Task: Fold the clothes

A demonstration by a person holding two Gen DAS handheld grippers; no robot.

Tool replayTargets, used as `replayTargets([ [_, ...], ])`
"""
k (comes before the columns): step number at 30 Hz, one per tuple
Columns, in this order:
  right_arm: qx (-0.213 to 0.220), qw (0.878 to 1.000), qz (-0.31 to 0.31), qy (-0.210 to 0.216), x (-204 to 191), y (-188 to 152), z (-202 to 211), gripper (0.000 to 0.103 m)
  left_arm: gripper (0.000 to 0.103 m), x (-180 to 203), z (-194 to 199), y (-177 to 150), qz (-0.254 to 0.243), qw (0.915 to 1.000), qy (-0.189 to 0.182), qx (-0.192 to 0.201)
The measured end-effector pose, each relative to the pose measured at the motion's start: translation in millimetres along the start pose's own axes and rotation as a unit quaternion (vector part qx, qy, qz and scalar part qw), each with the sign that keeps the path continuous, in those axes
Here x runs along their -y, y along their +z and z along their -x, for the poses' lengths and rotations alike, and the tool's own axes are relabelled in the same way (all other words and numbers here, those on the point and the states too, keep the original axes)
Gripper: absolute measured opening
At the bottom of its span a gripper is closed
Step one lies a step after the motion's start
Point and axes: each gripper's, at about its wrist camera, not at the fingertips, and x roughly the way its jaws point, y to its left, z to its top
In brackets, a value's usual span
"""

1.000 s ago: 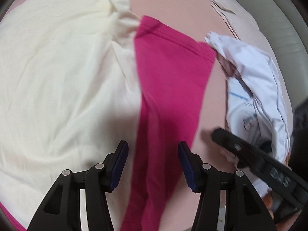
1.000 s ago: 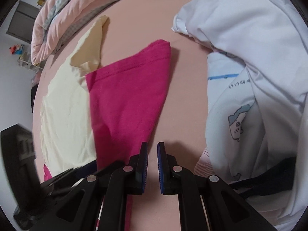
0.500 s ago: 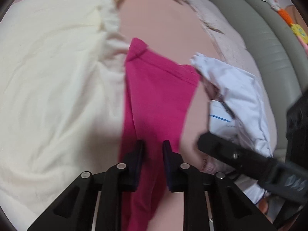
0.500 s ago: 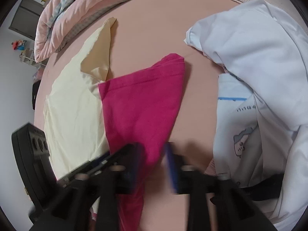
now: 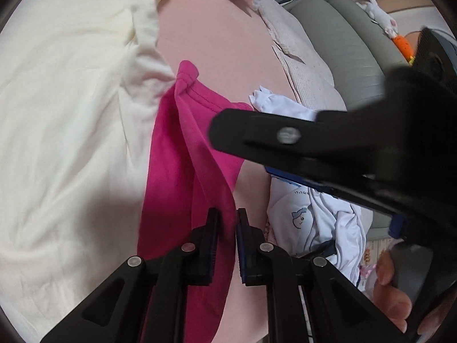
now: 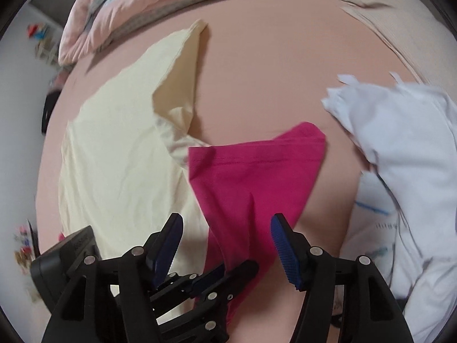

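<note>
Two swaps in one second | left hand-held gripper (image 5: 227,223) went from spread to clamped on magenta garment (image 6: 251,177) | right hand-held gripper (image 6: 227,233) went from closed to spread, empty | garment lifts off bed (image 6: 257,65); we judge a fold underway.

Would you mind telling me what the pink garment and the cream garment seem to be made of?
Pink garment: likely soft matte cotton knit; it drapes in loose folds and has a stitched hem. Cream garment: apparently thin matte cotton, finely creased. Exact fibre can't be confirmed.

Clothes (image 6: 251,177) on pink bed (image 6: 271,71)
</note>
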Motion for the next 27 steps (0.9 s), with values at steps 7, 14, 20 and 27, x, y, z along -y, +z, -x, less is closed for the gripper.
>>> replayTargets([
  [7,-0.057,0.996,0.064,-0.037,-21.1,7.3,-31.2,0.063,0.010,-3.4,0.0,1.2,0.020,0.9996,-0.020,-0.003],
  [14,-0.060,0.996,0.041,-0.050,-11.0,10.1,-42.4,0.038,0.009,-0.9,-4.3,1.0,0.023,0.9996,-0.013,-0.012],
  [20,-0.049,0.998,0.016,-0.045,4.9,7.3,-40.6,0.009,0.009,5.2,-9.3,-0.1,0.017,0.9995,0.012,-0.022],
  [27,-0.009,0.999,-0.031,-0.017,38.7,-2.6,-20.7,0.006,0.043,7.7,-14.7,-0.3,0.023,0.9959,0.073,-0.048],
])
